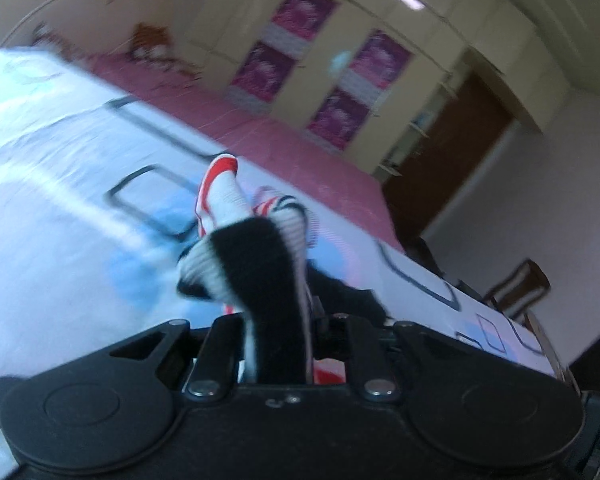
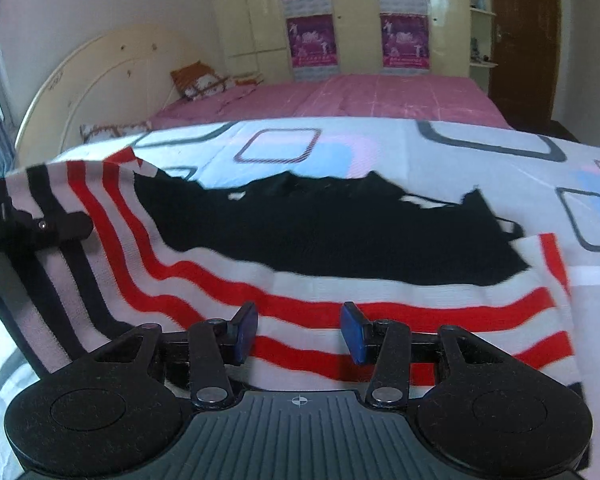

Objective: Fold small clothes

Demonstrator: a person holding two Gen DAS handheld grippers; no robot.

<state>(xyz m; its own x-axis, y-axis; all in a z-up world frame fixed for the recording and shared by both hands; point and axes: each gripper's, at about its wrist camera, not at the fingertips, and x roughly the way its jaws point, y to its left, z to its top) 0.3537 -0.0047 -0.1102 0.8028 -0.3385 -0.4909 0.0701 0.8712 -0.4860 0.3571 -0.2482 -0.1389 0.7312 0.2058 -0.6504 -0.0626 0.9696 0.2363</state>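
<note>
A small knit garment (image 2: 308, 280), black in the middle with white, red and black stripes, lies on the patterned bedsheet (image 2: 480, 152). My left gripper (image 1: 276, 340) is shut on a striped edge of the garment (image 1: 260, 256) and holds it raised; the fabric hides its fingertips. In the right wrist view the left gripper (image 2: 40, 228) shows at the far left, lifting the garment's left side. My right gripper (image 2: 300, 330) is open, its blue pads (image 2: 354, 332) just above the striped hem, holding nothing.
A pink bed (image 2: 360, 96) with pillows (image 2: 200, 80) lies beyond the sheet. A cream wardrobe with purple posters (image 2: 312, 40) stands behind, and a brown door (image 2: 524, 40) at right. A chair (image 1: 516, 284) stands past the bed's edge.
</note>
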